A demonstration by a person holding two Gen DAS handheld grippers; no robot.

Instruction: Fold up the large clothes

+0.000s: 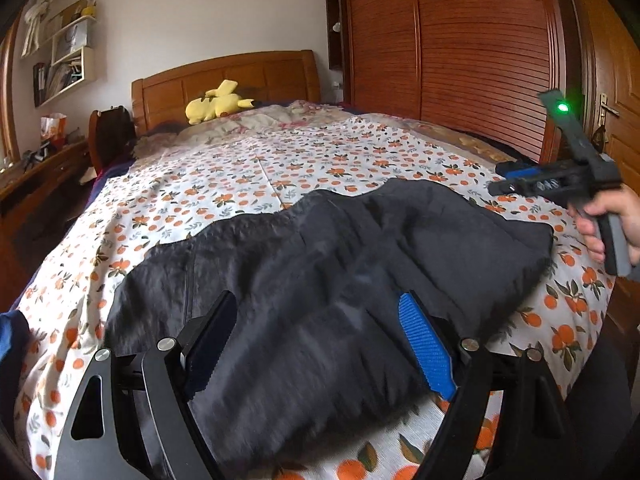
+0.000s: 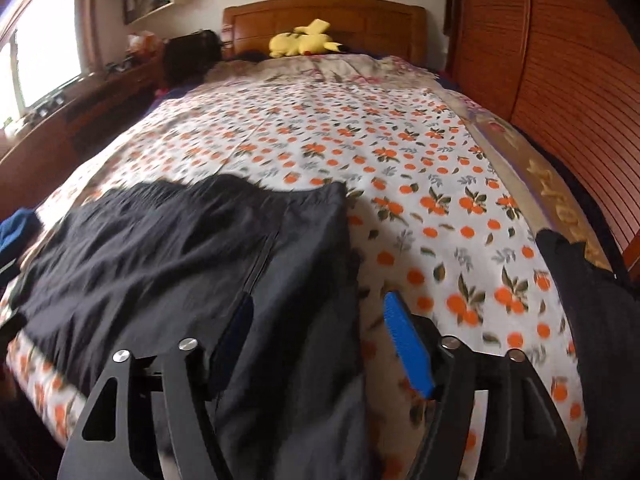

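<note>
One dark garment on bed; two claws agape.

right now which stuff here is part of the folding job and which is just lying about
Part of the job:
- black garment, spread on the bed
- left tongs, open
- right tongs, open

Just lying about:
- yellow plush toy by the headboard
- blue cloth at the bed's left edge
- orange-print bedsheet

Garment: matt crinkled cloth; wardrobe: glossy ribbed wood.
</note>
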